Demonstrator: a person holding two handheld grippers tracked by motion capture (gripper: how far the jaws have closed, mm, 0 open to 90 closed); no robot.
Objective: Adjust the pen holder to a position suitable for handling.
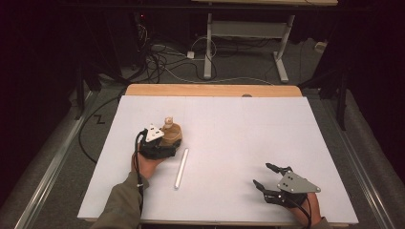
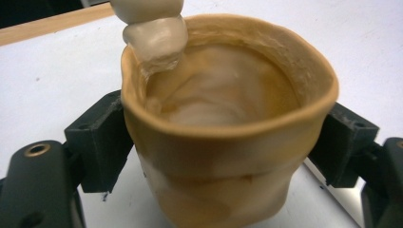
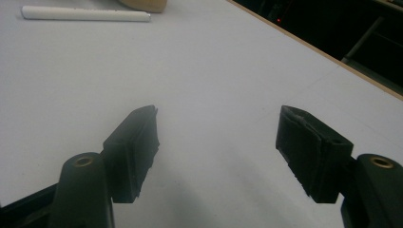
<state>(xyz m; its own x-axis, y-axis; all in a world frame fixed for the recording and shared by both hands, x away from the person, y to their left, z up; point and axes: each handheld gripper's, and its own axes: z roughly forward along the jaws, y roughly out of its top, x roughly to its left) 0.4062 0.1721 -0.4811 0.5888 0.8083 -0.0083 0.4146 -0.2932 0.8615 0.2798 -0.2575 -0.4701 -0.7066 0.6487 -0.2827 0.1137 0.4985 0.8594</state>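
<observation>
A soft tan cup [image 2: 228, 142] stands on the white table [image 1: 229, 124], its wall dented where my left gripper [image 1: 165, 143] is shut on both sides of it. A pale lumpy piece [image 2: 154, 33] leans on the cup's far rim and sticks up out of the tan cup [image 1: 171, 135] in the high view. A white rod [image 1: 181, 168] lies flat just right of the cup, and the white rod [image 3: 85, 14] also appears far off in the right gripper view. My right gripper [image 1: 265, 175] hovers low near the front right of the table, open with nothing between its jaws.
The table's wooden far edge [image 1: 212, 90] borders a dark floor with cables [image 1: 162, 62] and a desk frame [image 1: 248, 43]. A wide stretch of bare white surface lies between the two grippers.
</observation>
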